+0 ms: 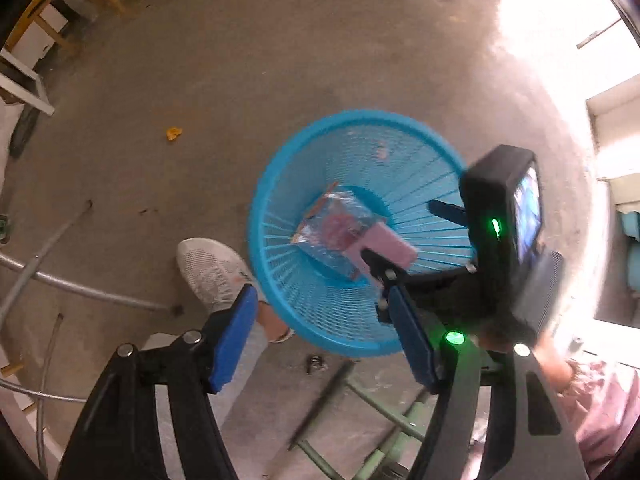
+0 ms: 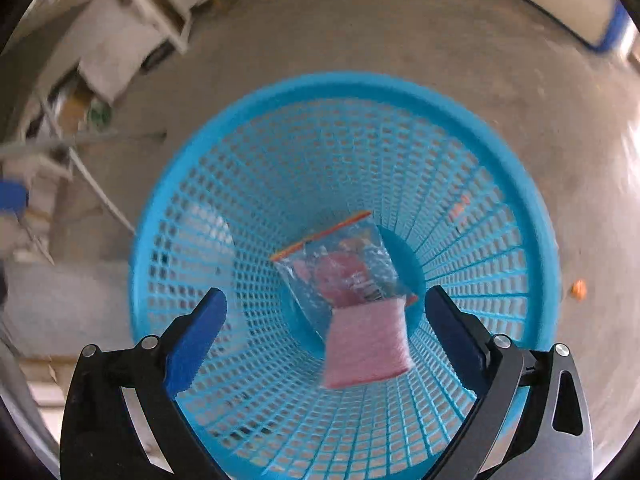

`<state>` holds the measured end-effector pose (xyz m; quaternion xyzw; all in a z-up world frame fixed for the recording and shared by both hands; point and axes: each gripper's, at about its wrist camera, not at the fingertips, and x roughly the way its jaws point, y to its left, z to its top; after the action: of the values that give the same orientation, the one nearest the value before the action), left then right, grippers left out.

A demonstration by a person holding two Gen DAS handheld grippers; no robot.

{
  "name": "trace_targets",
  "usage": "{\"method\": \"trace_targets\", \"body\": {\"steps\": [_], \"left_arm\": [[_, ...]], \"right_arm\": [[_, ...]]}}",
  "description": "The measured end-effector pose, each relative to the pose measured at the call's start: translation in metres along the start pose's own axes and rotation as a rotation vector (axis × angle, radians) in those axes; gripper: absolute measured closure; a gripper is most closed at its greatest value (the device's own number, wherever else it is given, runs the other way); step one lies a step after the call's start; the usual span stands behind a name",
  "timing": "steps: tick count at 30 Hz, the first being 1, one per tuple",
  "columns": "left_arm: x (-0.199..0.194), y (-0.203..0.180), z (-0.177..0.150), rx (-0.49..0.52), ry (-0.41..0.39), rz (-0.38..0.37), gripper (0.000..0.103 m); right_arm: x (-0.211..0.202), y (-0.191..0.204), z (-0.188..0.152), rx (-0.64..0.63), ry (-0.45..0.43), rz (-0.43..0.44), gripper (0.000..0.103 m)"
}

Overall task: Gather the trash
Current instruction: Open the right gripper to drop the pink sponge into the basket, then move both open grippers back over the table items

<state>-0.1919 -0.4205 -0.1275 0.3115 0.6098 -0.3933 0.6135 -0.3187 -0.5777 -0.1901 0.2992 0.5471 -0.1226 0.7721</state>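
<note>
A blue mesh basket (image 1: 280, 168) (image 2: 224, 148) stands on the concrete floor. Inside it lie a clear plastic bag with pink contents (image 1: 332, 226) (image 2: 340, 260) and a pink pad (image 1: 390, 246) (image 2: 366, 346), blurred and free of the jaws. My right gripper (image 2: 326, 320) is open and empty right over the basket mouth; its body shows in the left wrist view (image 1: 500, 216). My left gripper (image 1: 324, 336) is open and empty above the basket's near rim. An orange scrap (image 1: 174, 133) (image 2: 579, 289) lies on the floor beside the basket.
A white shoe and grey trouser leg (image 1: 216, 268) stand left of the basket. Metal tubes (image 1: 80, 288) and a green frame (image 1: 380, 408) lie on the floor near me. Wooden and white furniture (image 1: 36, 32) (image 2: 152, 12) stands at the far left.
</note>
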Motion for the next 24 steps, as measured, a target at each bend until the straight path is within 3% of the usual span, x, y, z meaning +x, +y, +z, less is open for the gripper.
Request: {"method": "trace_targets", "body": {"steps": [7,11,12,16,21,24], "left_arm": [[-0.067,-0.018,-0.026,0.085,-0.132,-0.122,0.037],[-0.106,-0.016,-0.034,0.052,-0.195,-0.336,0.037],[-0.116,-0.017,-0.036,0.052,-0.222,-0.354,0.037],[-0.156,-0.018,-0.049,0.085,-0.344,-0.342,0.037],[-0.202,-0.002,-0.083,0.050,-0.483,-0.309,0.037],[-0.226,0.021,-0.112,-0.001,-0.578,-0.248,0.037]], "right_arm": [[-0.046,0.003,0.007,0.010,-0.072,0.045,0.008],[-0.088,0.017,0.025,-0.015,-0.164,0.081,0.008],[-0.095,0.020,0.028,-0.021,-0.188,0.089,0.008],[-0.134,0.042,0.042,-0.063,-0.296,0.133,0.008],[-0.176,0.080,0.053,-0.140,-0.399,0.209,0.008],[-0.193,0.104,0.055,-0.201,-0.436,0.249,0.008]]}}
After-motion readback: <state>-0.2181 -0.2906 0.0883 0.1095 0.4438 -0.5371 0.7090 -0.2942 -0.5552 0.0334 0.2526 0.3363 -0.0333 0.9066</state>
